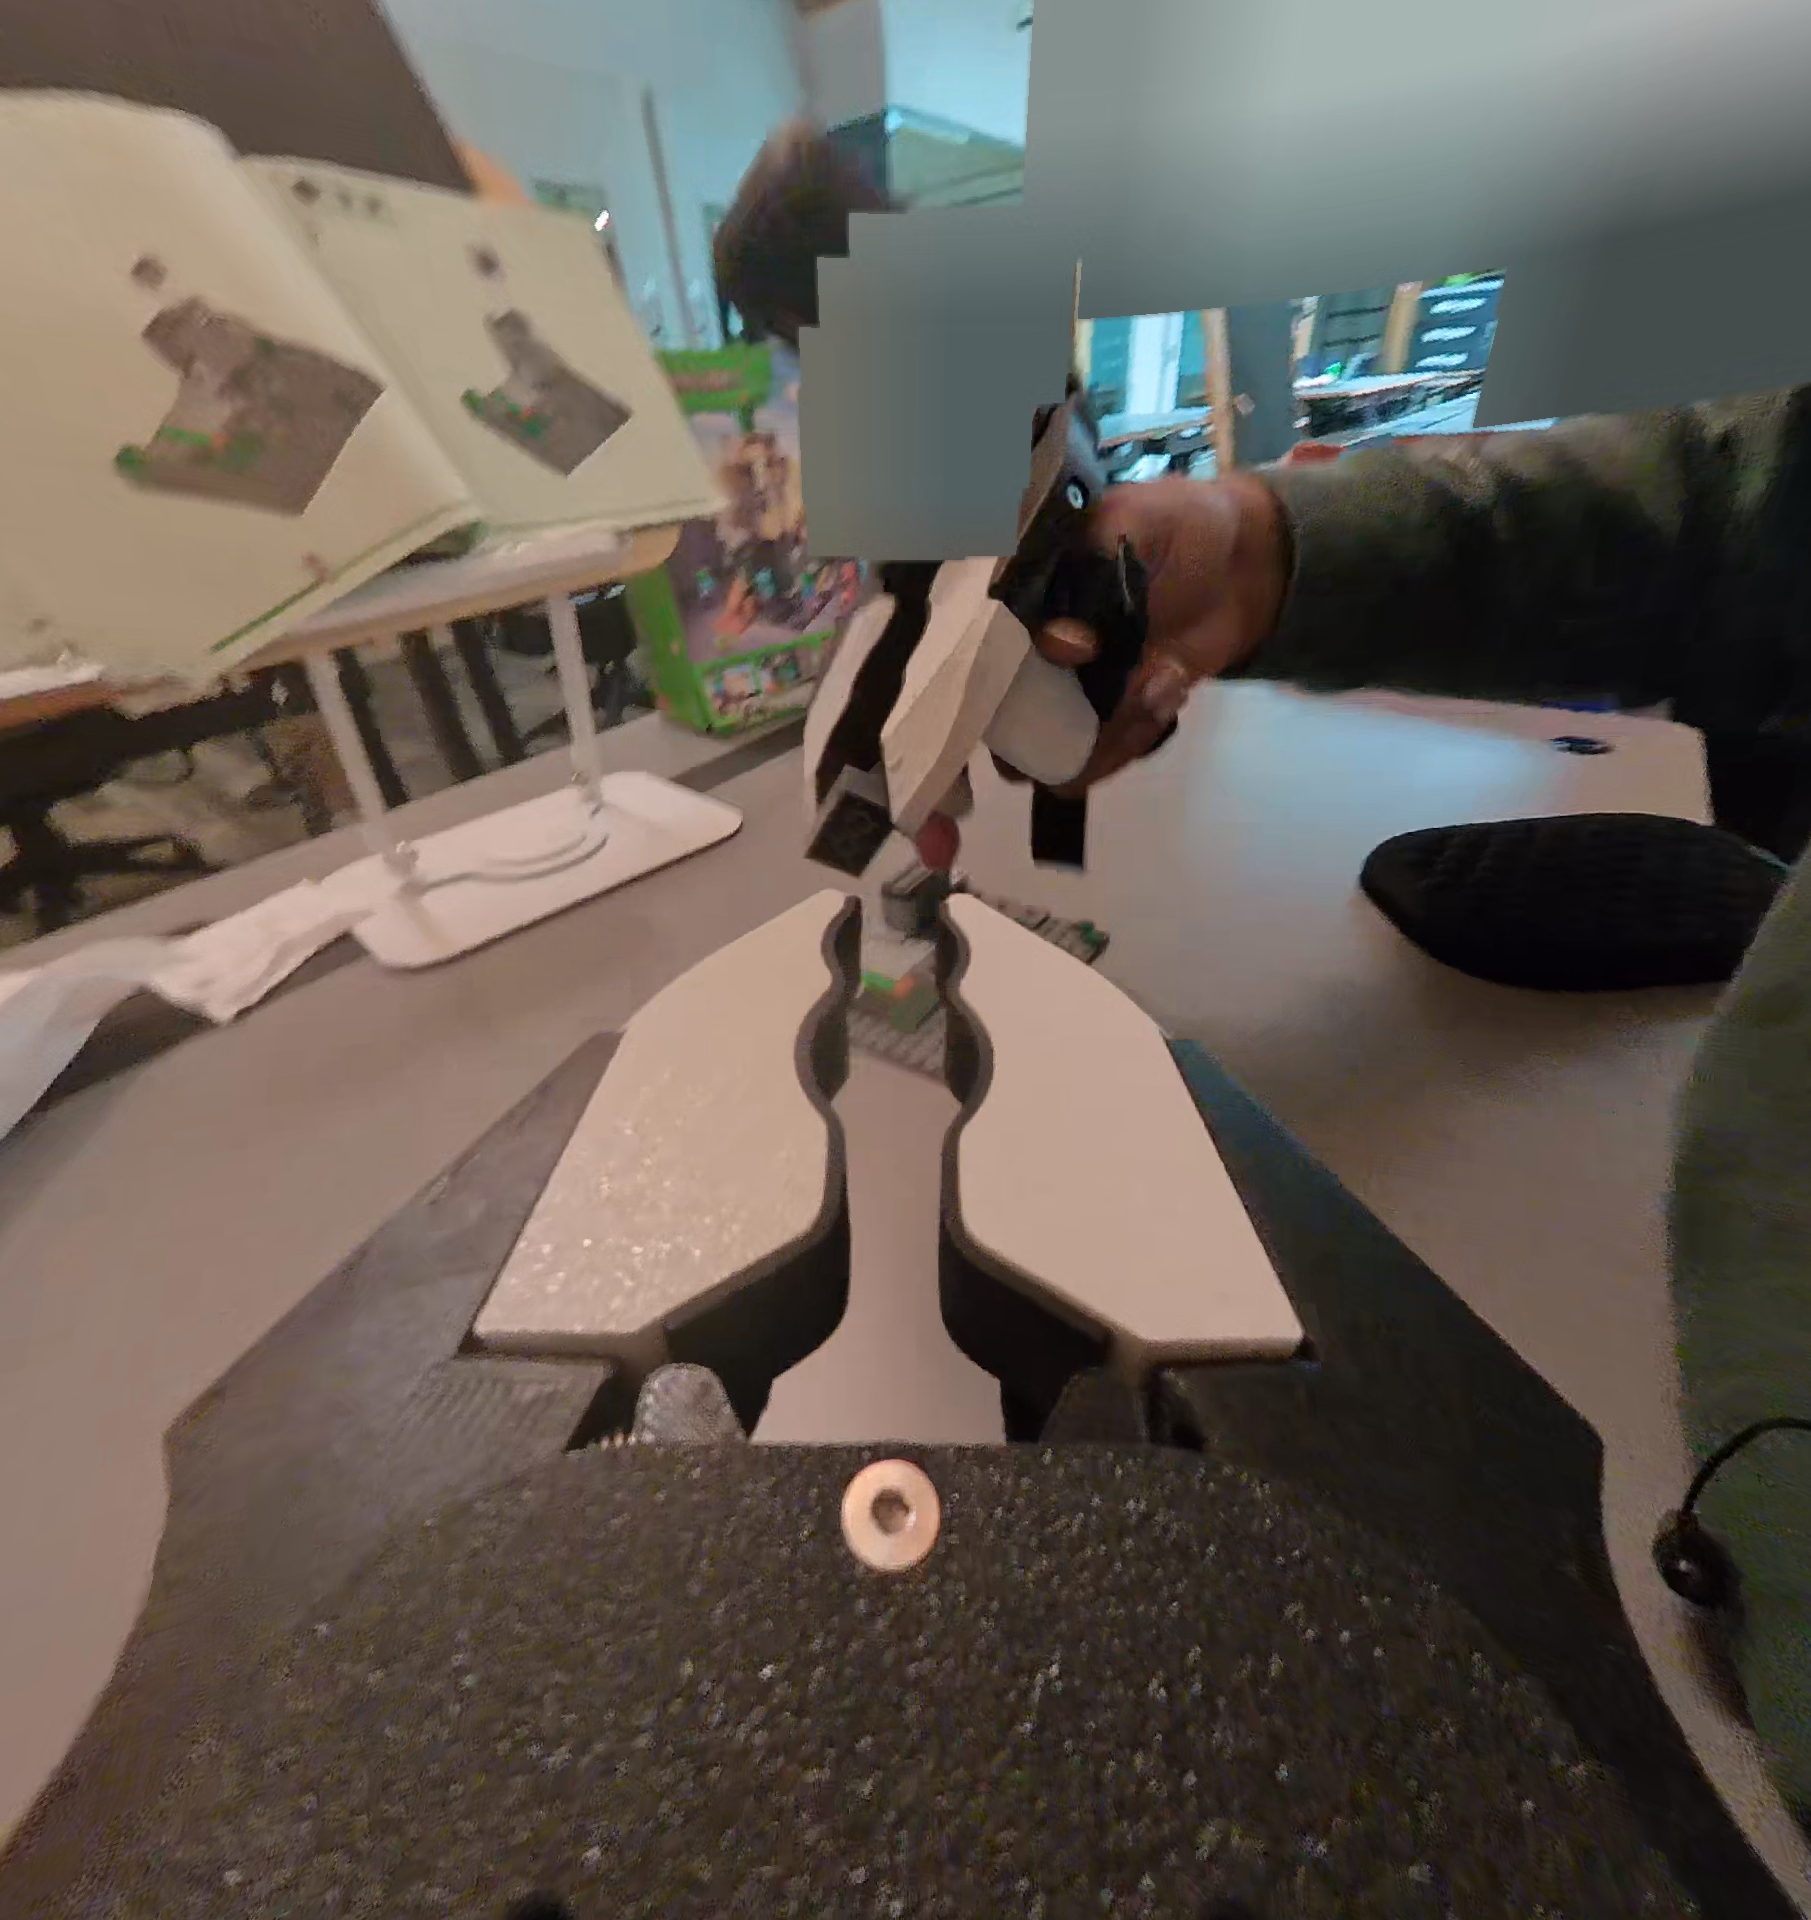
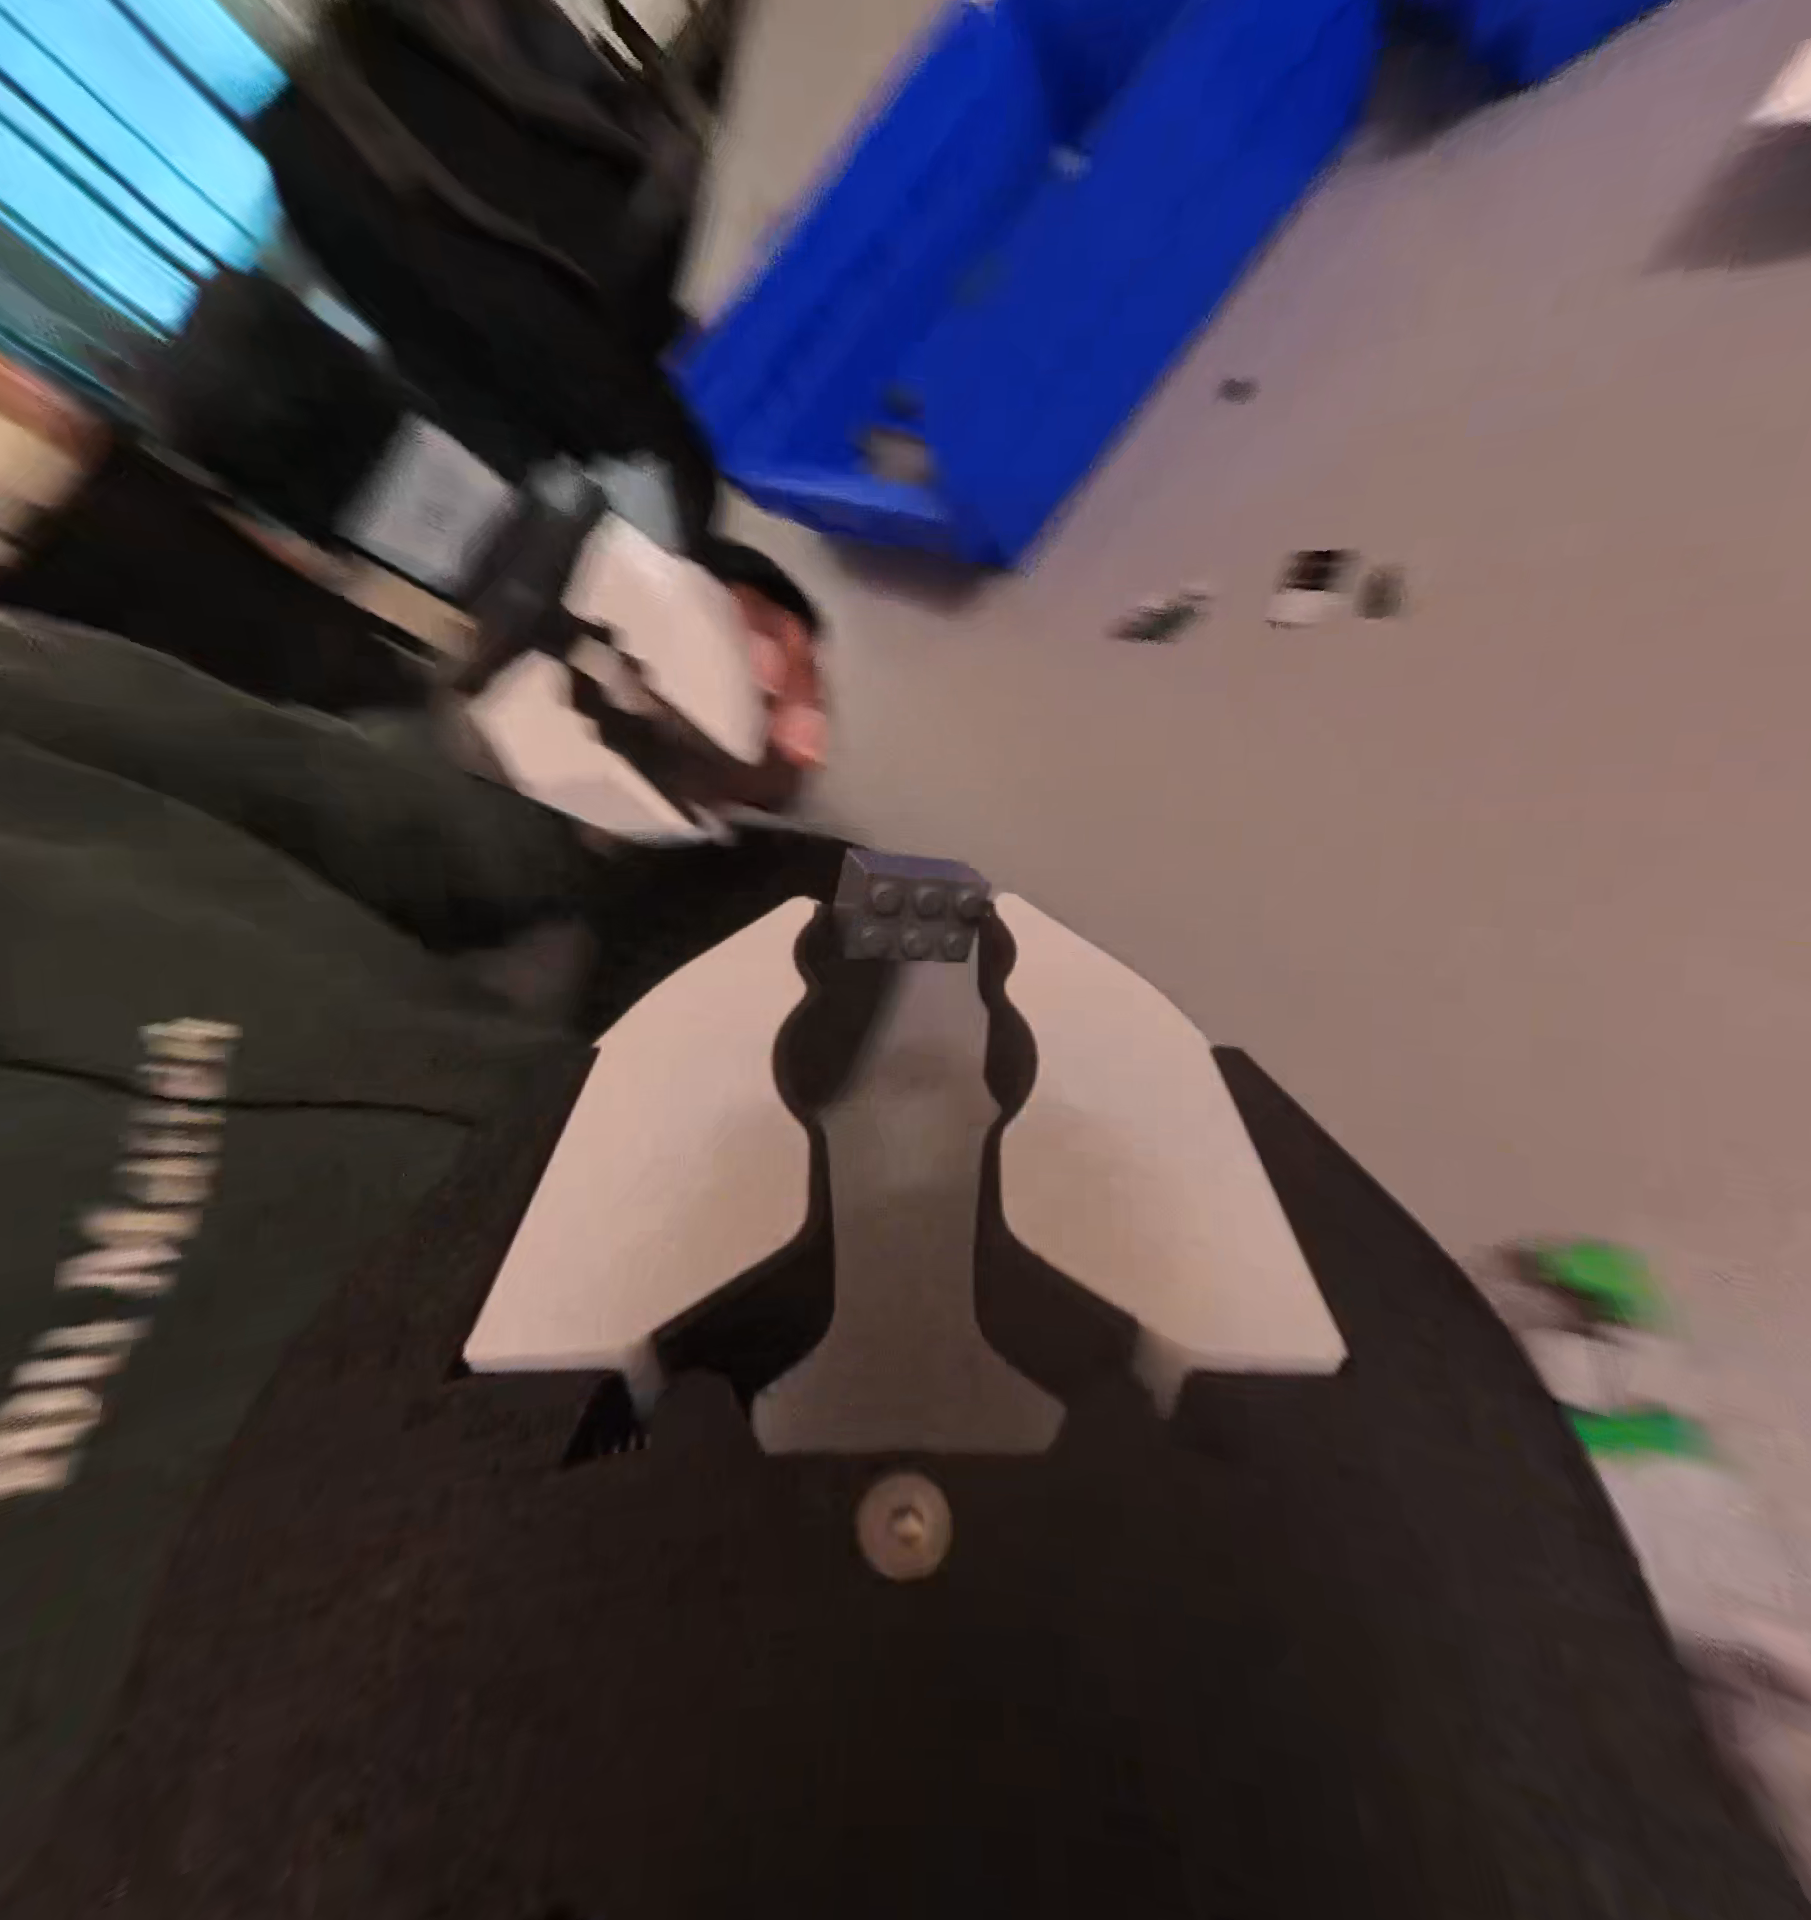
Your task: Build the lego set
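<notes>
The lego build [image 1: 896, 987], a grey baseplate with green, orange and white pieces, sits on the grey table [image 1: 1296, 1091]. My left gripper [image 1: 893, 920] has its jaws close together on either side of the build's raised part and looks shut on it. My right gripper [image 2: 906, 925] is shut on a dark grey two-by-three brick [image 2: 911, 920], studs facing the camera. In the left wrist view the right gripper [image 1: 911, 831] is held by a hand [image 1: 1192, 582], points down and hovers just above the build. The right wrist view is blurred by motion.
An open instruction booklet [image 1: 257, 364] rests on a white stand [image 1: 568, 862] at the left, with white bags [image 1: 205, 956] beside it and a lego box [image 1: 745, 540] behind. A black pad [image 1: 1566, 894] lies at the right. Blue bins [image 2: 984, 260] and loose pieces [image 2: 1306, 592] lie beyond. Tip to tip, the grippers are about 6 centimeters apart.
</notes>
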The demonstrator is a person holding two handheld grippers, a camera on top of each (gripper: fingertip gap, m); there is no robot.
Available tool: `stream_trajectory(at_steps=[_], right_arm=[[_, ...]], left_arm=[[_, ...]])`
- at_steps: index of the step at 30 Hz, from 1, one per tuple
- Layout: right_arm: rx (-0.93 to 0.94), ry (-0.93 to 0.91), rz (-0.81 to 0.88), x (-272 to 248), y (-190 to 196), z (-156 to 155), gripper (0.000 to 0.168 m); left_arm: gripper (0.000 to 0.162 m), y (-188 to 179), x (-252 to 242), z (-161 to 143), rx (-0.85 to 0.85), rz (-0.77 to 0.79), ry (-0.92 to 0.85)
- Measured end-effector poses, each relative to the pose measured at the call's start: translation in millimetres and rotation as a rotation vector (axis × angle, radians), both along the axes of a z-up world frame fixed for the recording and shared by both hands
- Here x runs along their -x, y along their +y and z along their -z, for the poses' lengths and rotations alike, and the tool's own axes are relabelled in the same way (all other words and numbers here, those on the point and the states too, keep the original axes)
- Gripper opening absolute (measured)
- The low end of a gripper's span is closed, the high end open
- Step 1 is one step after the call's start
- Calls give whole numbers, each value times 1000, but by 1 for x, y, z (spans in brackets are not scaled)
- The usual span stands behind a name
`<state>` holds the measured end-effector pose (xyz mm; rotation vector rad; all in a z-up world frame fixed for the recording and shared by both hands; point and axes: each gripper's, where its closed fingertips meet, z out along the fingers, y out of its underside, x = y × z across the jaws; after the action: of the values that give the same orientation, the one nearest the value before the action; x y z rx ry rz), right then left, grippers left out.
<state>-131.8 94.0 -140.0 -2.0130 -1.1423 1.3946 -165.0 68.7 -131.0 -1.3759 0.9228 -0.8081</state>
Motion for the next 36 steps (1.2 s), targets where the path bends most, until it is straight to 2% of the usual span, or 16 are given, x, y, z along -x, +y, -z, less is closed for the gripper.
stream_trajectory(at_steps=[3,6,8,11,19,29,36], right_arm=[[-308,-338,9,-13,42,34,27],[-514,-606,-59,-20,74,70,27],[-634,-722,-128,-23,90,88,27],[-715,-819,-221,-27,106,106,28],[-679,-883,-323,-28,120,128,32],[-664,-770,-252,-32,117,119,33],[-365,-730,-80,-21,118,122,40]], left_arm=[[8,9,9,20,81,-69,47],[7,7,10,33,140,-82,70],[7,4,10,37,143,-93,94],[6,1,13,43,146,-113,125],[6,3,11,54,205,-98,129],[5,5,6,58,231,-83,141],[4,6,-3,57,231,-72,152]])
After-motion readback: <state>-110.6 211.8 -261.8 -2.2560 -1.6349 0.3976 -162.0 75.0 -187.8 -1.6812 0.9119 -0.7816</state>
